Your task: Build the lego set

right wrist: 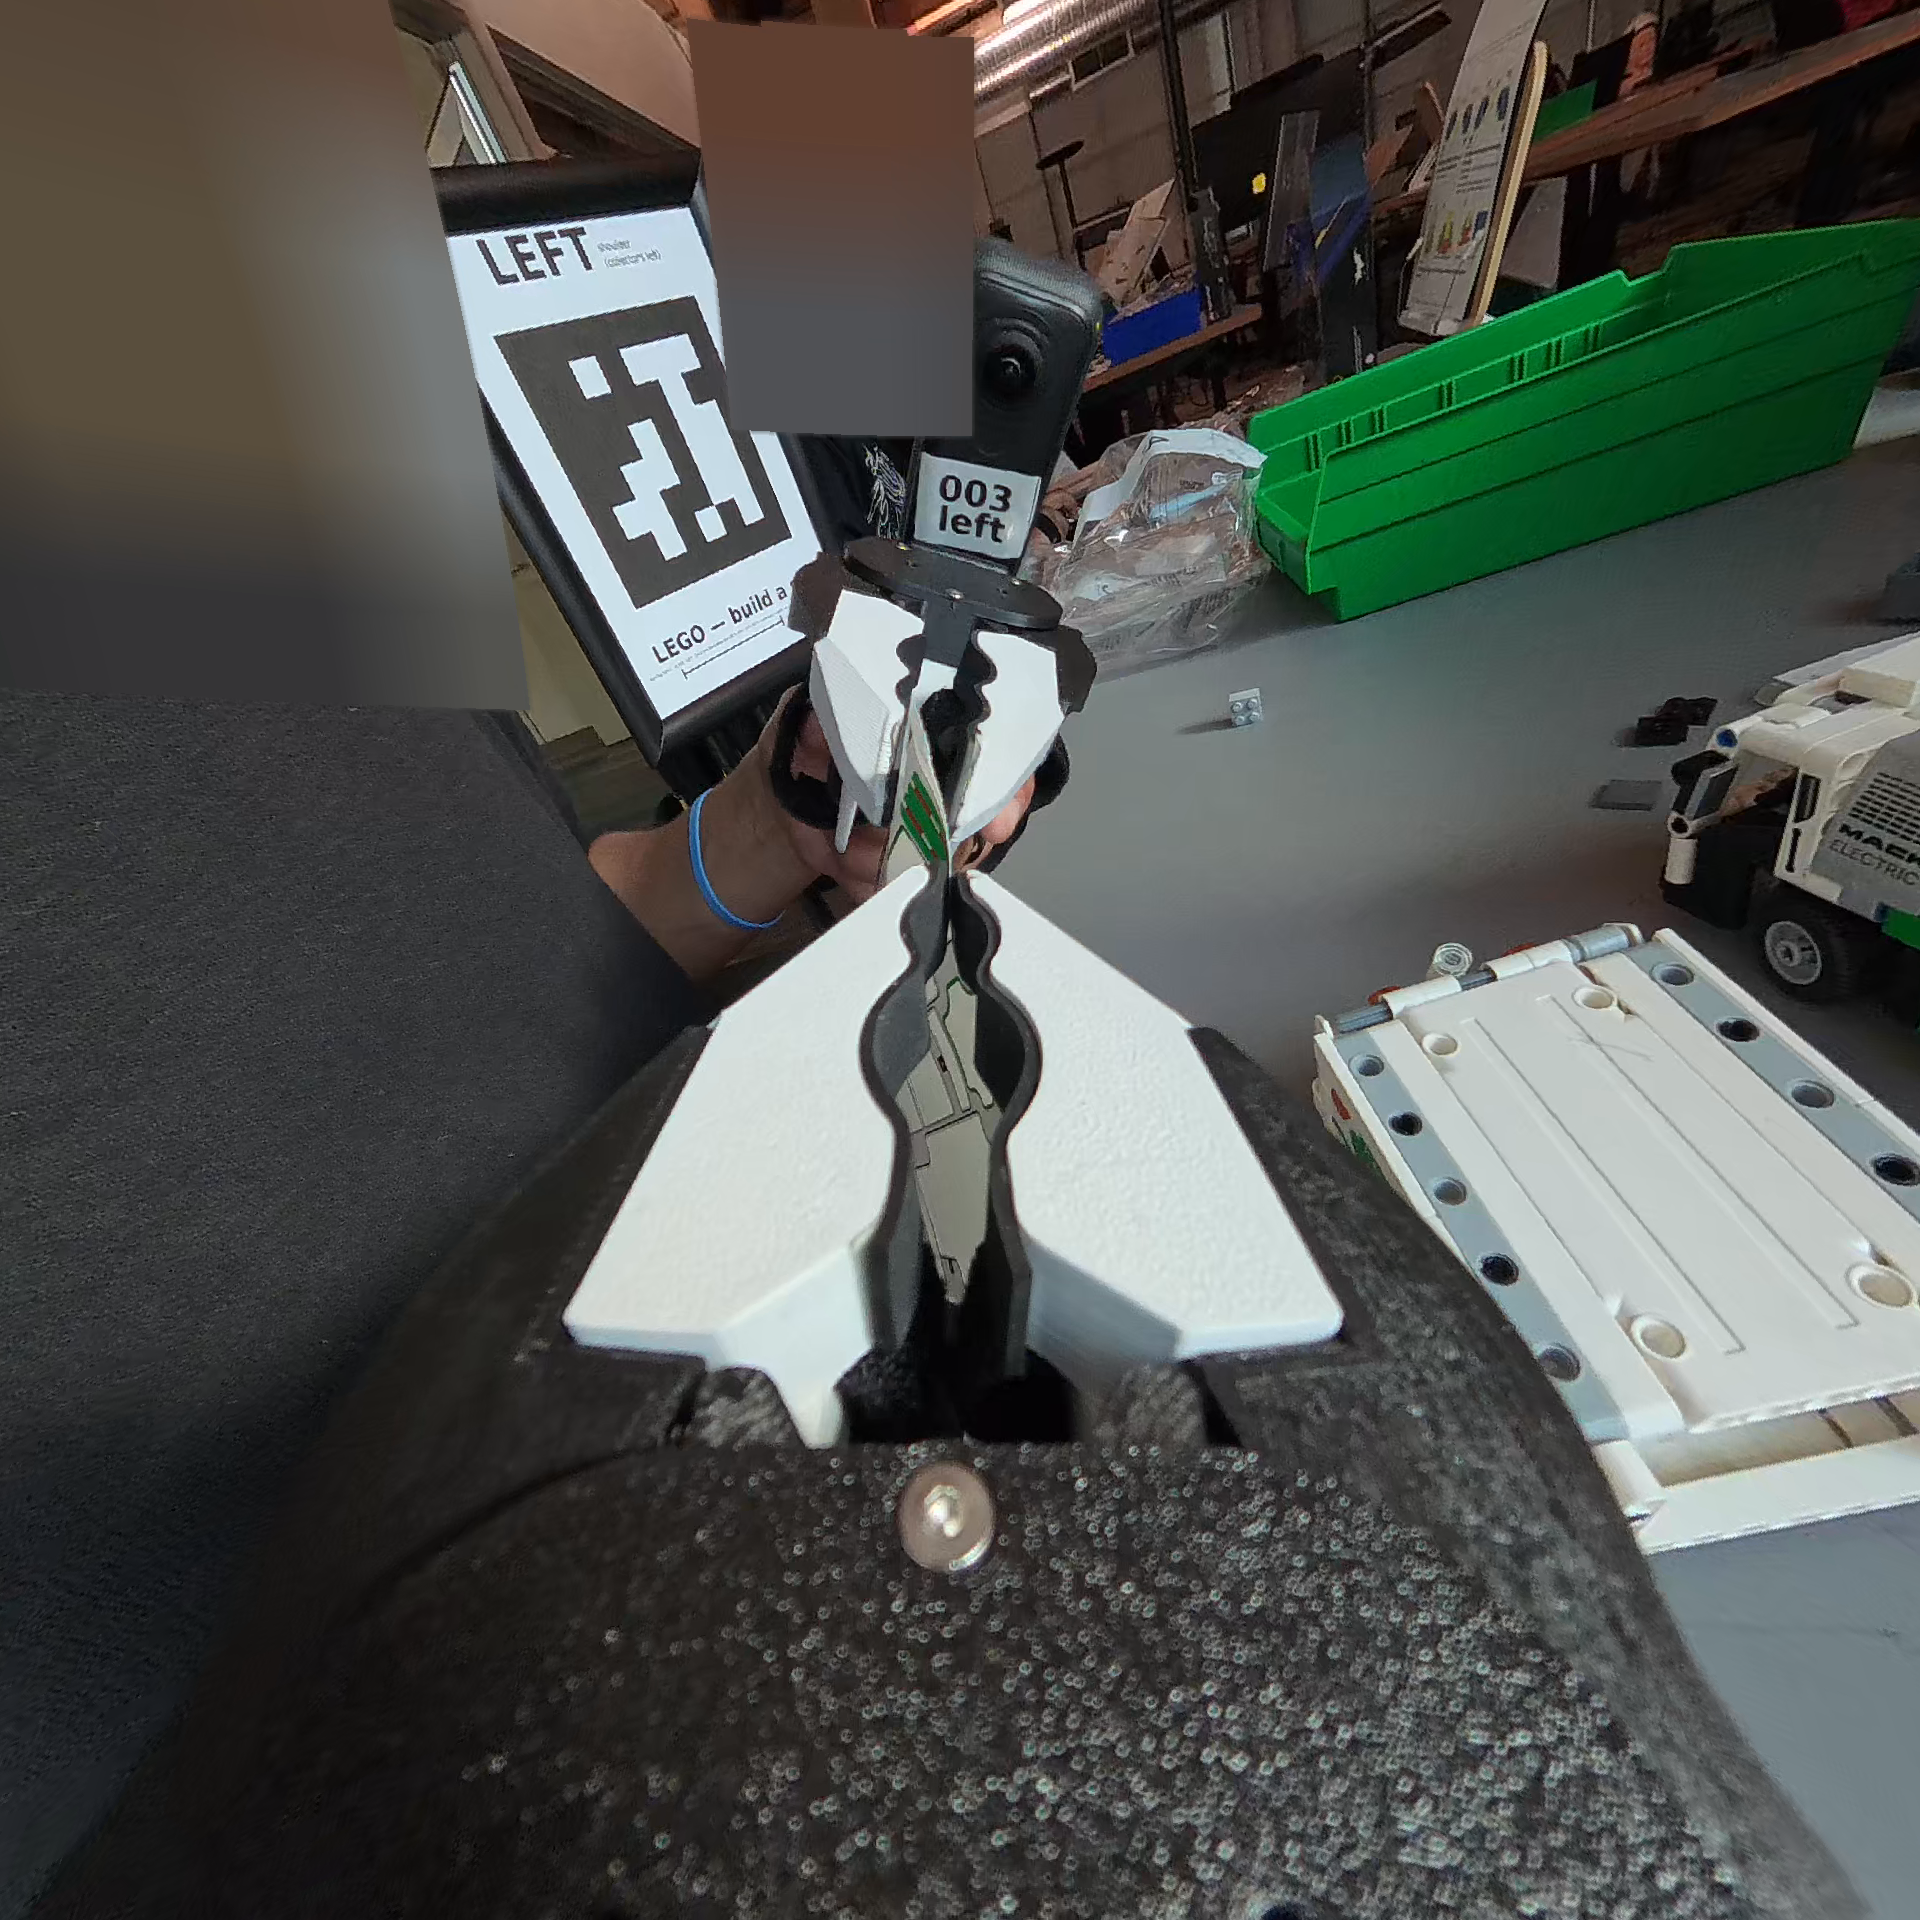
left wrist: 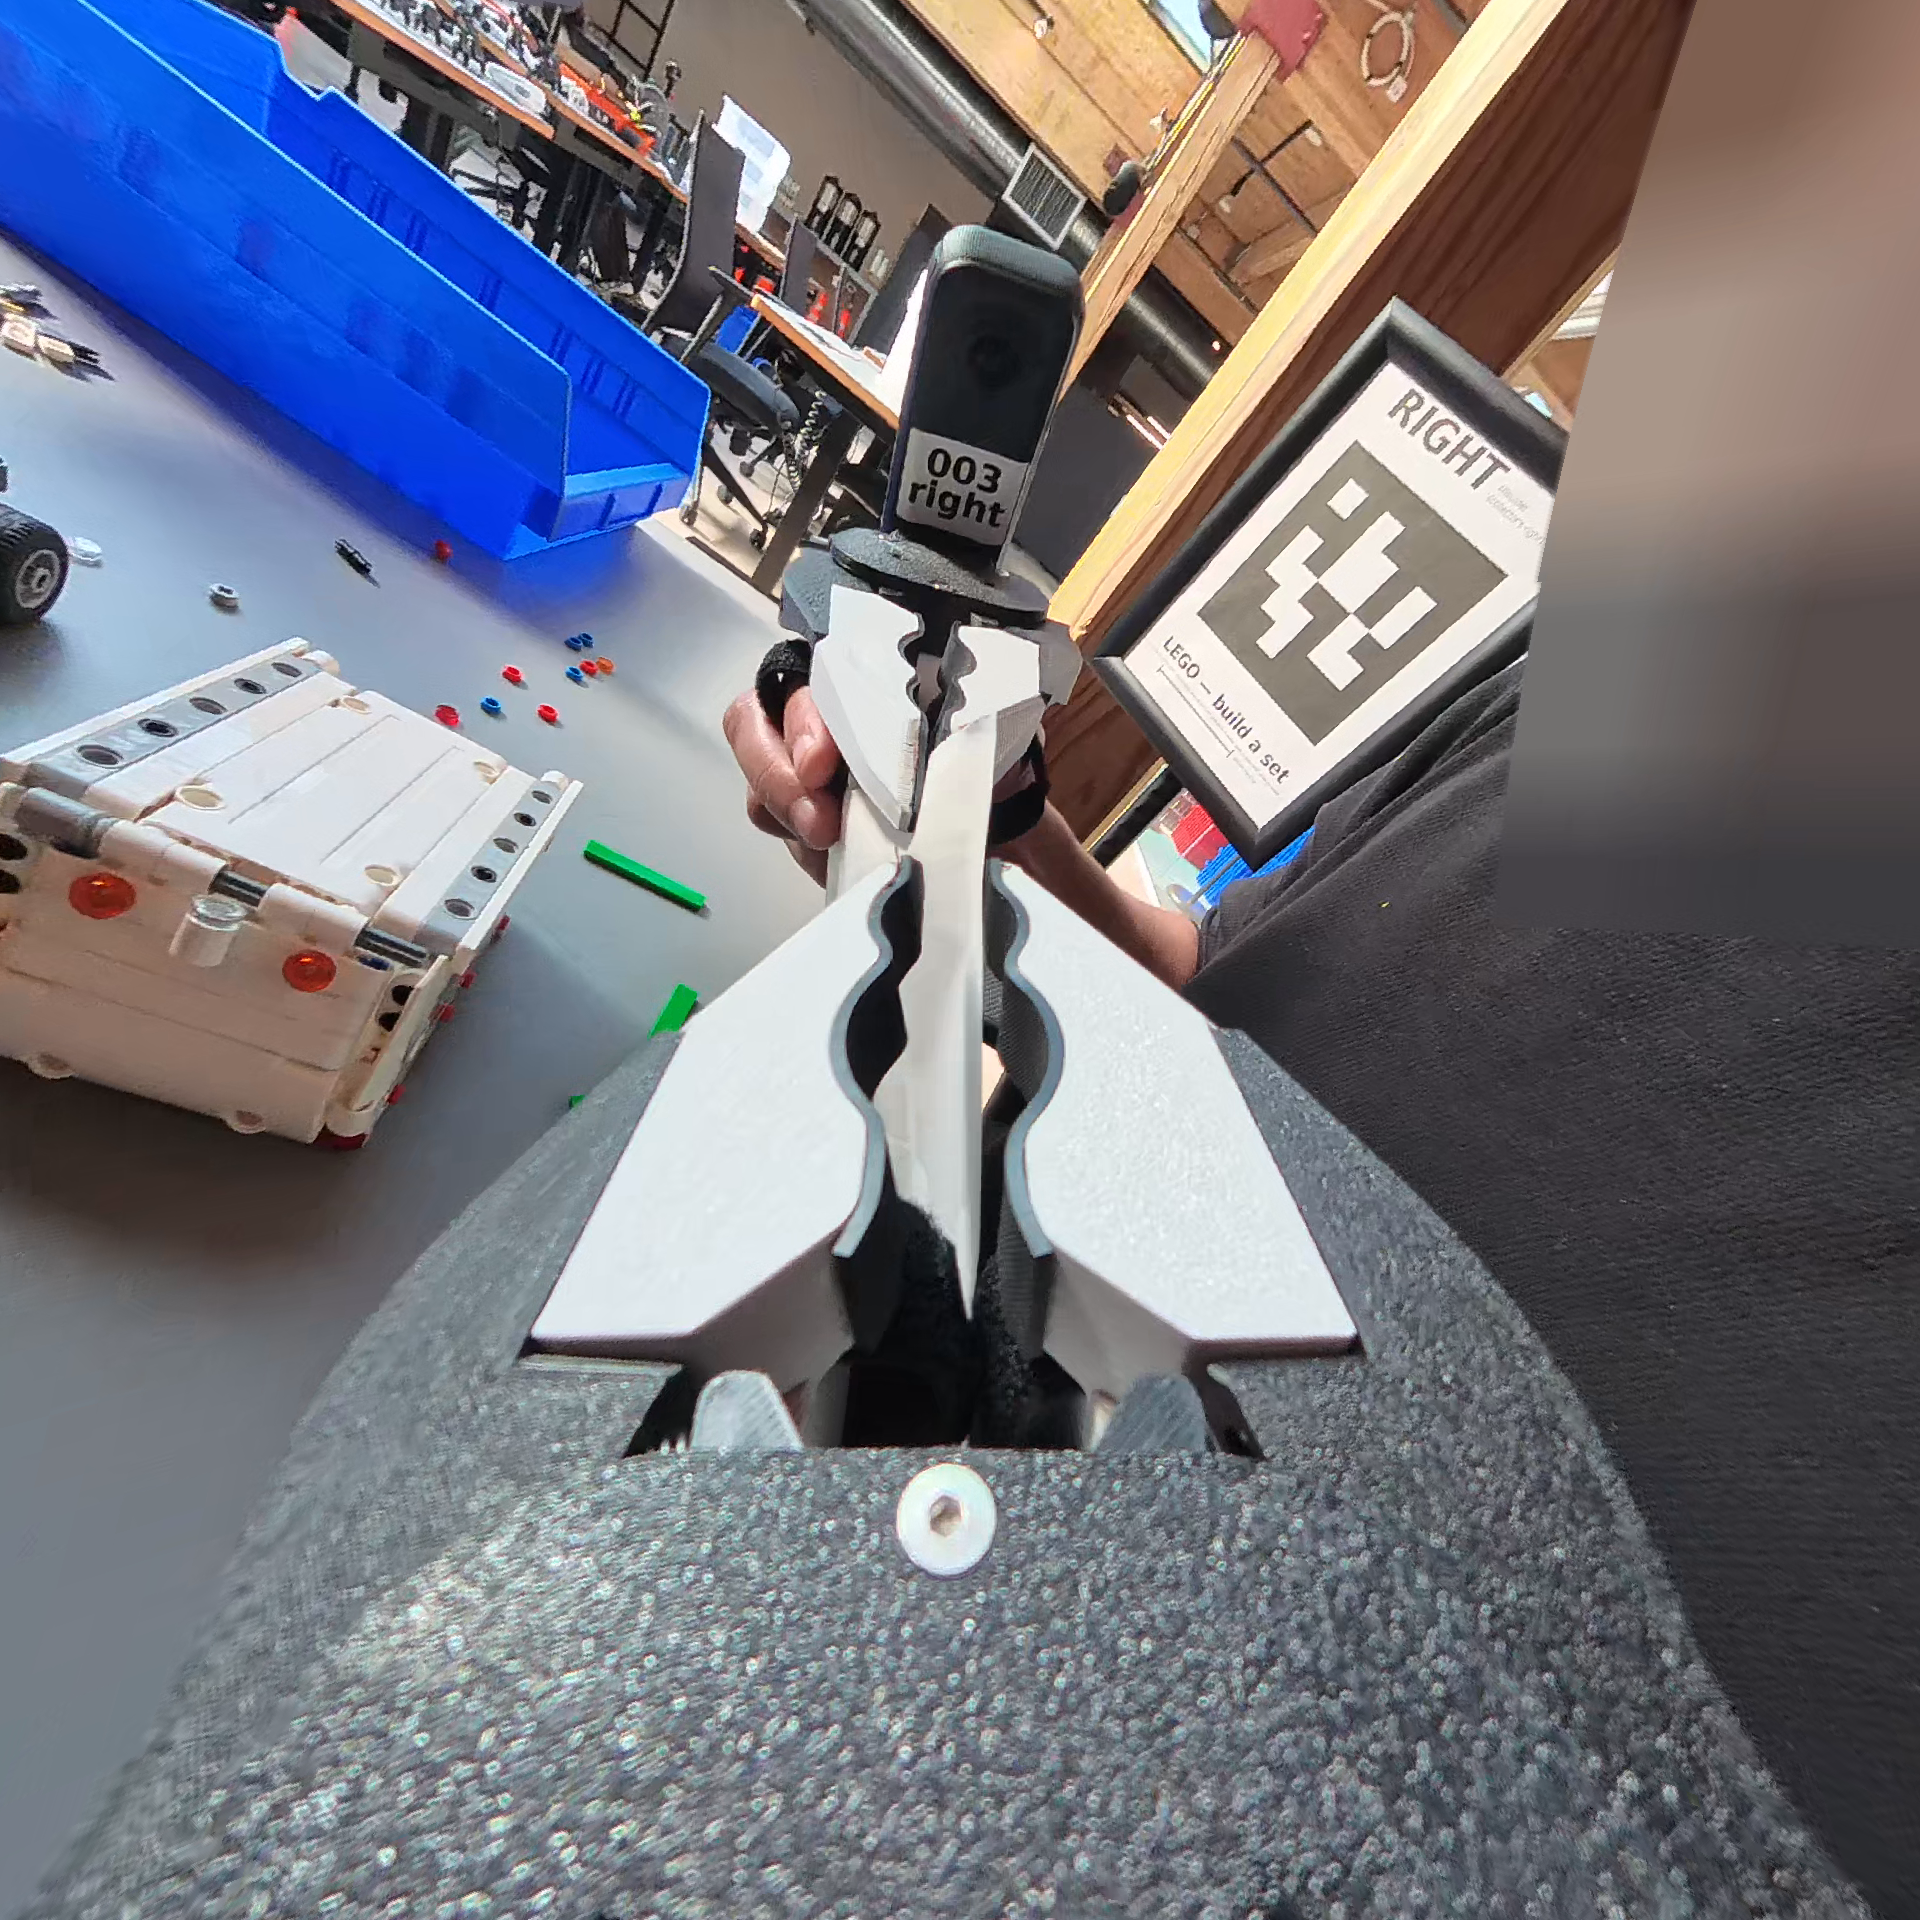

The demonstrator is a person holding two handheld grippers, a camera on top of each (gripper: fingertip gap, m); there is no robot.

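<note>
My left gripper [left wrist: 951,873] and my right gripper [right wrist: 951,878] face each other tip to tip, above the grey table. Both are shut on one thin white sticker sheet [left wrist: 951,987] held edge-on between them. Its printed side with green and red stickers shows in the right wrist view [right wrist: 923,816]. The right gripper [left wrist: 925,769] shows beyond the sheet in the left wrist view, and the left gripper [right wrist: 914,790] shows in the right wrist view. The white lego truck body [left wrist: 291,831] lies on the table to the left, also in the right wrist view [right wrist: 1621,1195]. The truck cab [right wrist: 1808,831] stands behind it.
A blue bin [left wrist: 364,291] stands at the back left and a green bin [right wrist: 1558,457] at the back right, with plastic bags [right wrist: 1153,540] beside it. Green strips [left wrist: 644,875], small round studs [left wrist: 520,696] and a wheel [left wrist: 26,566] lie loose. Framed marker signs [left wrist: 1340,603] [right wrist: 623,457] stand nearby. Less than 4 cm separates the two grippers' tips. The truck cab [right wrist: 1808,831] is about equally far from each gripper, around 20 centimetres.
</note>
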